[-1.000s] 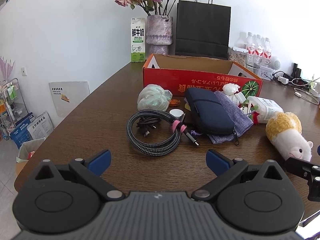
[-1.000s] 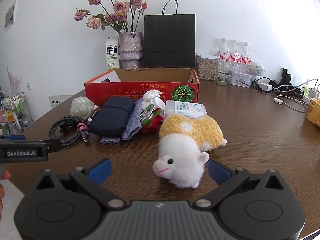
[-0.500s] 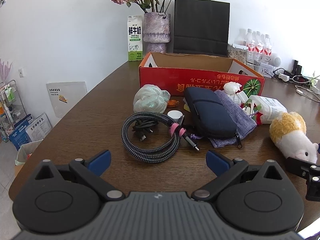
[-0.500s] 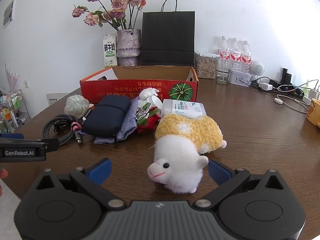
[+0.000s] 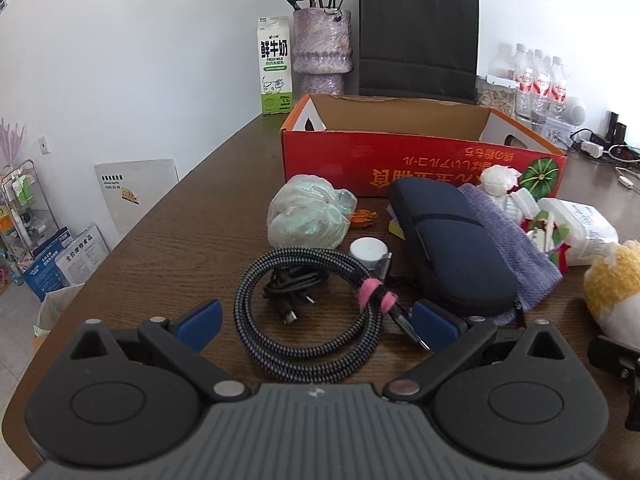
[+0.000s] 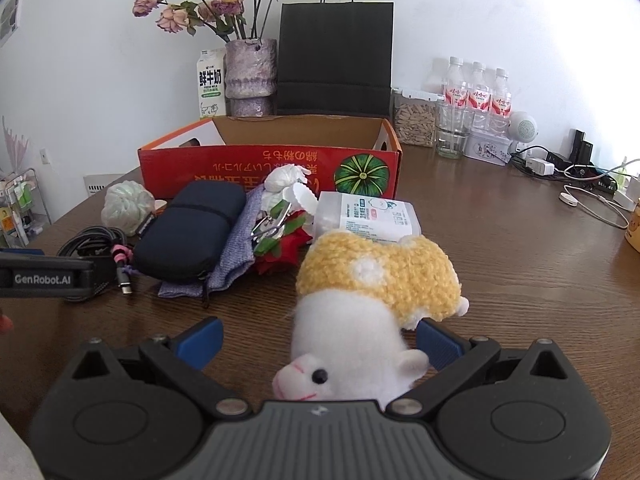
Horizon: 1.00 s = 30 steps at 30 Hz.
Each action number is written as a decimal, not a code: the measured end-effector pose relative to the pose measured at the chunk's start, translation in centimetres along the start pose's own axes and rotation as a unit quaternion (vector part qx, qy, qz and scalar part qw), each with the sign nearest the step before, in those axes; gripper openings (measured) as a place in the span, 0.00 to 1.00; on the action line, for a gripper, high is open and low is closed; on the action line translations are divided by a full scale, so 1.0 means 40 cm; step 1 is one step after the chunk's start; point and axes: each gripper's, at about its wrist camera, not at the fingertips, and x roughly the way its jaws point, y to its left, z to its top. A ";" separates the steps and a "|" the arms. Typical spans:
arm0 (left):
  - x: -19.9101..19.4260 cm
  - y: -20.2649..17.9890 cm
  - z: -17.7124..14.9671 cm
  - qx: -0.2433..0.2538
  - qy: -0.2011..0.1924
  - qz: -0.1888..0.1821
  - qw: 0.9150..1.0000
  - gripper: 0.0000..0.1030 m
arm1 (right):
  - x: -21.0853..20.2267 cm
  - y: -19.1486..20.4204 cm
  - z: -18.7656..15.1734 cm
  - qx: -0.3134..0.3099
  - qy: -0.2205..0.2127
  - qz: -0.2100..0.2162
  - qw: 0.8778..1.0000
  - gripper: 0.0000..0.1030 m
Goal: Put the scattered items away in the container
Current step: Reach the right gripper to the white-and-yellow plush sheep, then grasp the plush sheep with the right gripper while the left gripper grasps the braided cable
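A red cardboard box (image 5: 420,160) (image 6: 240,160) stands open at the back of the table. In front of it lie a coiled braided cable (image 5: 308,312) (image 6: 92,240), a navy pouch (image 5: 452,248) (image 6: 192,232), a grey-purple cloth (image 5: 516,248), a pale plastic bag ball (image 5: 308,216), a white packet (image 6: 368,216) and a yellow-and-white plush toy (image 6: 372,296) (image 5: 612,284). My left gripper (image 5: 316,324) is open, its fingers on either side of the cable coil. My right gripper (image 6: 320,340) is open, its fingers on either side of the plush toy's head.
A milk carton (image 5: 275,66), a vase of flowers (image 5: 322,52) and a black paper bag (image 5: 418,36) stand behind the box. Water bottles (image 6: 476,96), a seed jar (image 6: 414,122) and chargers with cables (image 6: 580,176) line the back right.
Both grippers have moved forward and lower. The left one has closed in over the cable coil, the right one over the plush toy. Both stay open.
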 end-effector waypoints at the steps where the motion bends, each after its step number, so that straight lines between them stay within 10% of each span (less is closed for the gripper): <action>1: 0.010 0.000 0.004 0.001 0.004 0.003 1.000 1.00 | 0.004 -0.002 0.000 0.001 0.001 0.000 1.000 0.99; 20: 0.097 0.020 0.023 -0.015 0.044 -0.007 0.999 1.00 | 0.057 -0.022 0.015 0.010 0.021 0.005 1.000 0.90; 30: 0.071 0.046 0.012 -0.032 0.030 -0.040 0.998 0.93 | 0.039 -0.040 0.002 0.025 0.011 0.014 1.000 0.53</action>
